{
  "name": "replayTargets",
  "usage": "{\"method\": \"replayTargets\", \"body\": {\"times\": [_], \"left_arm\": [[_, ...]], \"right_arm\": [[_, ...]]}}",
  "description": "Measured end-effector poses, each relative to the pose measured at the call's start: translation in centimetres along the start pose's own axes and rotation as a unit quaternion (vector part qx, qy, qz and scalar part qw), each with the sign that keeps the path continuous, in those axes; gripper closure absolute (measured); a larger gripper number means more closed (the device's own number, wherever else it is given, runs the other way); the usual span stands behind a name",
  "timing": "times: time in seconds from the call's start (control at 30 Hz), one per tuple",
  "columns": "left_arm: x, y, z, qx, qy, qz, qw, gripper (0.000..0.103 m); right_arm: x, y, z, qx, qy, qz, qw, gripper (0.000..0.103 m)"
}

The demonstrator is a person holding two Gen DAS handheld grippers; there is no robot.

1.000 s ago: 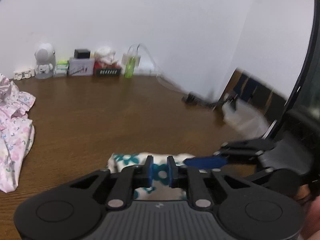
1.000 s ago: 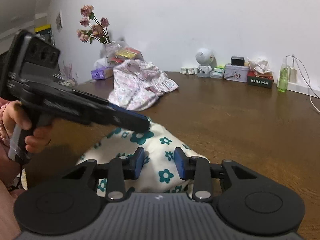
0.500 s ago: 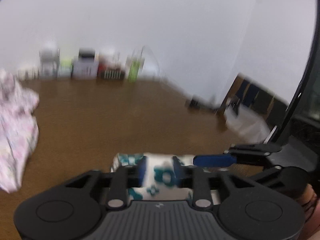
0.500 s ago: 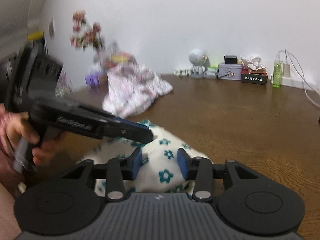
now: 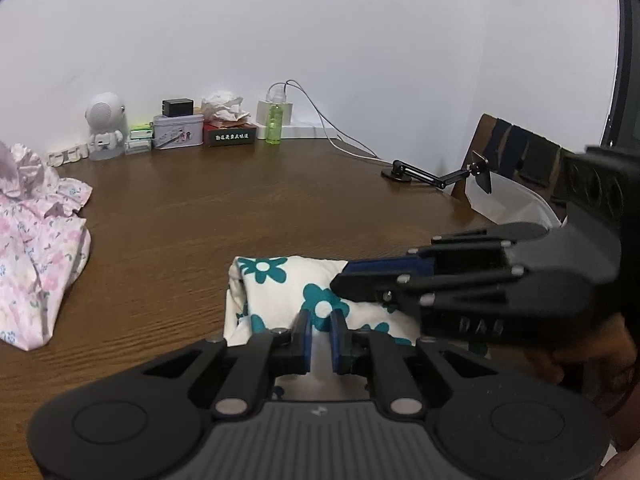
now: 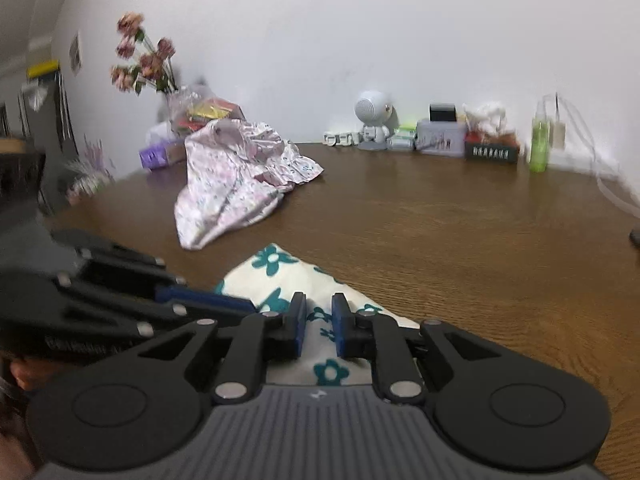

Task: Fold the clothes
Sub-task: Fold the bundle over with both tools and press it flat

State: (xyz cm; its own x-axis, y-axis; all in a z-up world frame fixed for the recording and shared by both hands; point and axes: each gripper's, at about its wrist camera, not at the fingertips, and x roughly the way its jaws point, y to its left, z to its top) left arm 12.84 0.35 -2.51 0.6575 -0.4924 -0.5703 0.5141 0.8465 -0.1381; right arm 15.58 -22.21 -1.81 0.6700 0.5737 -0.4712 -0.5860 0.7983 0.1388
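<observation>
Table (image 5: 168, 216) of brown wood: pink floral garment (image 5: 36, 240) heaped at left; at lower centre, your left gripper (image 5: 319, 334) and right gripper (image 6: 319, 326) are both closing over the folded white cloth with teal flowers (image 5: 288, 284), whether pinching it you cannot tell.

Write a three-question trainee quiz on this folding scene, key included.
1. True or false: the folded flowered cloth lies on the table.
2. What stands beside the red box? A) green bottle B) kettle C) lamp
3. Fill in: the pink garment lies in a loose ____.

Key: 1 true; 2 A; 3 heap.
</observation>
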Motion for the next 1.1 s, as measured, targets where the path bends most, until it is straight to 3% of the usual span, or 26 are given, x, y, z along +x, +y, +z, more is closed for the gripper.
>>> {"method": "replayTargets", "body": {"times": [0.17, 0.27, 0.33, 0.53, 0.77, 0.9, 1.0, 1.07, 1.1], "left_arm": [[-0.6, 0.6, 1.0, -0.025, 0.003, -0.015, 0.9996, 0.093], [-2.2, 1.2, 3.1, -0.029, -0.032, -0.024, 0.9988, 0.089], [-2.0, 1.5, 4.2, -0.023, -0.04, -0.015, 0.9988, 0.09], [2.5, 1.6, 3.8, 0.002, 0.024, 0.005, 0.9997, 0.091], [1.7, 2.5, 3.7, -0.028, 0.014, -0.005, 0.9995, 0.09], [-2.6, 1.8, 4.0, -0.024, -0.033, -0.028, 0.9988, 0.069], [-3.4, 0.3, 2.7, 0.007, -0.007, -0.028, 0.9995, 0.072], [-3.7, -0.7, 1.8, 0.026, 0.015, -0.027, 0.9992, 0.088], [-3.5, -1.1, 1.2, 0.035, 0.027, -0.022, 0.9988, 0.09]], "right_arm": [[-0.1, 0.3, -0.2, -0.004, -0.006, -0.009, 1.0, 0.089], [-2.5, -0.1, 0.7, 0.034, -0.031, 0.006, 0.999, 0.087], [-4.4, 0.7, 0.9, 0.027, -0.049, 0.008, 0.998, 0.087], [-4.1, 2.6, -1.4, 0.003, -0.01, -0.013, 1.0, 0.085], [-3.2, 2.1, -2.2, 0.021, 0.005, -0.016, 1.0, 0.085], [-5.7, 2.1, -0.7, 0.037, -0.013, -0.002, 0.999, 0.077], [-6.2, 3.3, -0.6, 0.01, 0.002, -0.003, 1.0, 0.075], [-5.7, 4.2, -1.0, -0.007, 0.022, -0.008, 1.0, 0.074], [-5.3, 4.5, -1.2, -0.015, 0.032, -0.014, 0.999, 0.073]]}}
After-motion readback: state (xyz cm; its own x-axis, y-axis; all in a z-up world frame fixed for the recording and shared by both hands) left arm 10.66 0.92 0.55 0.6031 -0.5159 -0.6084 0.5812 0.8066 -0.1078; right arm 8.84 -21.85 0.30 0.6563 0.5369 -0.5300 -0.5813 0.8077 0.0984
